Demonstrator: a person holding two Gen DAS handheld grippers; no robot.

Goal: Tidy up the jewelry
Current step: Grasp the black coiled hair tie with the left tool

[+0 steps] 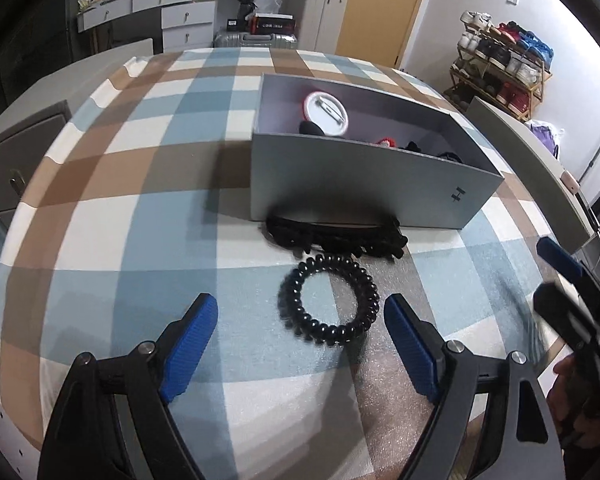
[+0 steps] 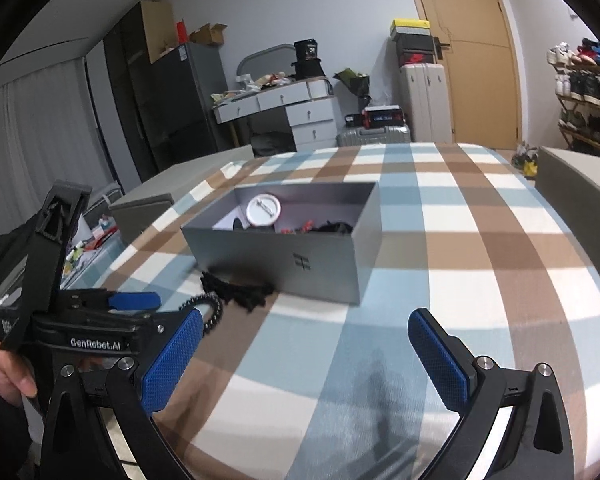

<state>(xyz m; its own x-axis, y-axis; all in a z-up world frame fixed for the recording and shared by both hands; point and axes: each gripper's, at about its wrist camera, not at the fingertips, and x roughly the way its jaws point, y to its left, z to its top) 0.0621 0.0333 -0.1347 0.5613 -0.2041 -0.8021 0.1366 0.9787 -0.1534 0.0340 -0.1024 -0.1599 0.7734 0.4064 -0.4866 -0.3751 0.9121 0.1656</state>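
While we are tilting the left gripper (image 1: 300,320) down over the checked cloth (image 1: 140,208), its blue pads are standing wide with the black coil bracelet (image 1: 329,299) lying untouched between them. Our right gripper (image 2: 305,354) is also gaping, empty, over bare cloth. Farther off, the grey box (image 1: 364,184) is holding a white badge (image 1: 326,114); a black beaded bundle (image 1: 336,236) is touching its near wall.

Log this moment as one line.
left tongs: open, above black coil hair tie | right tongs: open, empty | grey box: open
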